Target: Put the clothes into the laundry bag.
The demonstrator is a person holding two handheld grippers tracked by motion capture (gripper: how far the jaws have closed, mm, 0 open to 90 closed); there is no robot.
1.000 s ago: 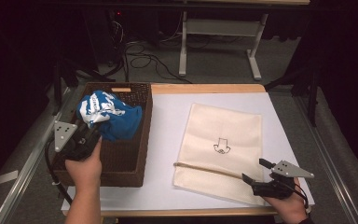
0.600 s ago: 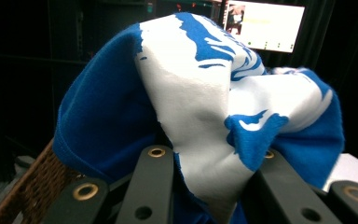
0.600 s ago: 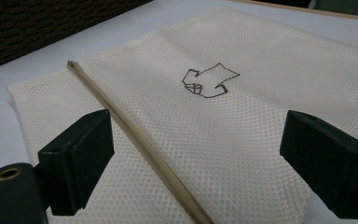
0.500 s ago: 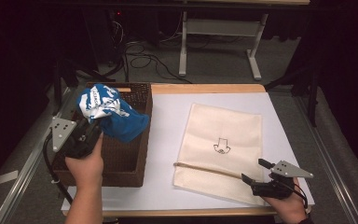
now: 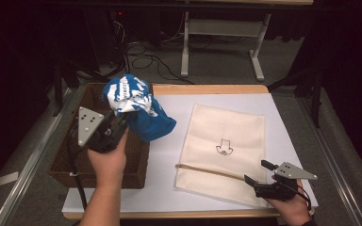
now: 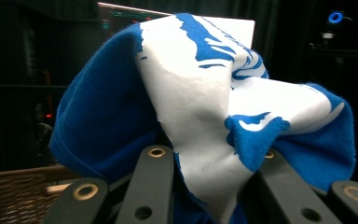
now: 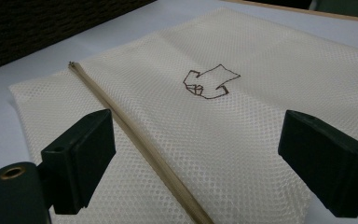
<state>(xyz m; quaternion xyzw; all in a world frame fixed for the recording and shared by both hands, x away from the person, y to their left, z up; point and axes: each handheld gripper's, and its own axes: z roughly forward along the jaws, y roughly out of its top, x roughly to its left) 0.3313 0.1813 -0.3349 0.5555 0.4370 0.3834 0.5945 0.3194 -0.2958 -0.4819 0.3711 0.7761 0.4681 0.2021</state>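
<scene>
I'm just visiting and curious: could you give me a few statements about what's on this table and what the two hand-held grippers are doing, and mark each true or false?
1. The left gripper is clamped on a blue and white cloth. True.
2. The cloth lies flat on the table. False: it is lifted above the wicker basket.
3. The right gripper has open jaws. True.
4. The right gripper grips the cream mesh bag. False: its jaws sit at the bag's near edge without pinching it.
5. The bag bears a small dark emblem. True.

One crumpled blue-and-white printed cloth garment (image 5: 136, 107), one dark brown woven wicker basket (image 5: 136, 165). One cream mesh zip bag (image 5: 226, 150) with a small brown emblem. Two black hand-held grippers, left (image 5: 118, 129) and right (image 5: 257, 172), on one desk (image 5: 169, 188).
</scene>
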